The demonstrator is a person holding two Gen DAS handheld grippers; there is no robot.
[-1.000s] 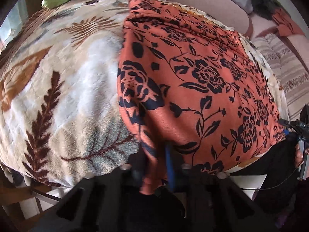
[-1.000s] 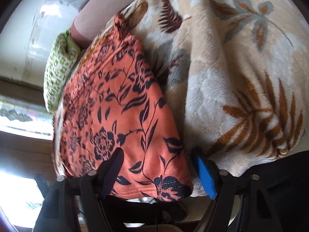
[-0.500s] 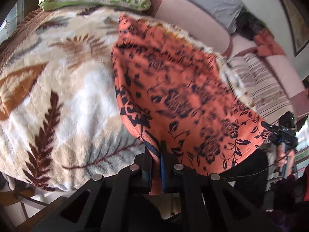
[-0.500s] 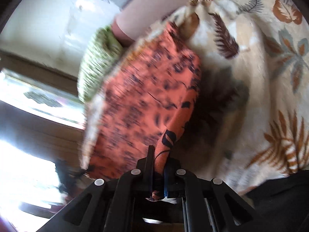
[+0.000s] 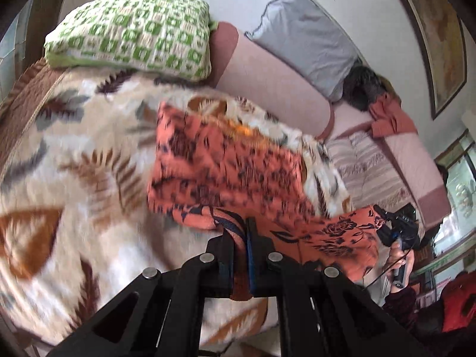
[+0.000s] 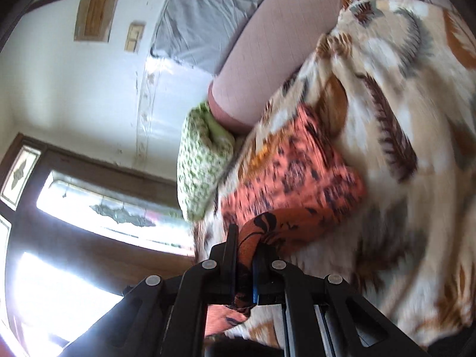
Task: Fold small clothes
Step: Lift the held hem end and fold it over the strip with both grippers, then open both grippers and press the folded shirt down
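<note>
A: Left wrist view? 
B: The left claw (image 5: 241,255) is clamped on a corner of the orange floral garment (image 5: 232,172), lifted over the leaf-print blanket (image 5: 74,178). The right claw (image 5: 395,232) shows there too.

A: Right wrist view? 
B: The right claw (image 6: 245,263) pinches another corner; only here, a window (image 6: 98,205).

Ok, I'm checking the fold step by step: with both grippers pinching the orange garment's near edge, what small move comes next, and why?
Probably carry both grips forward over the garment toward the green pillow. The left gripper and right gripper are each shut on a near corner of the orange floral garment, that edge is lifted off the leaf-print blanket, and the far part lies flat.
</note>
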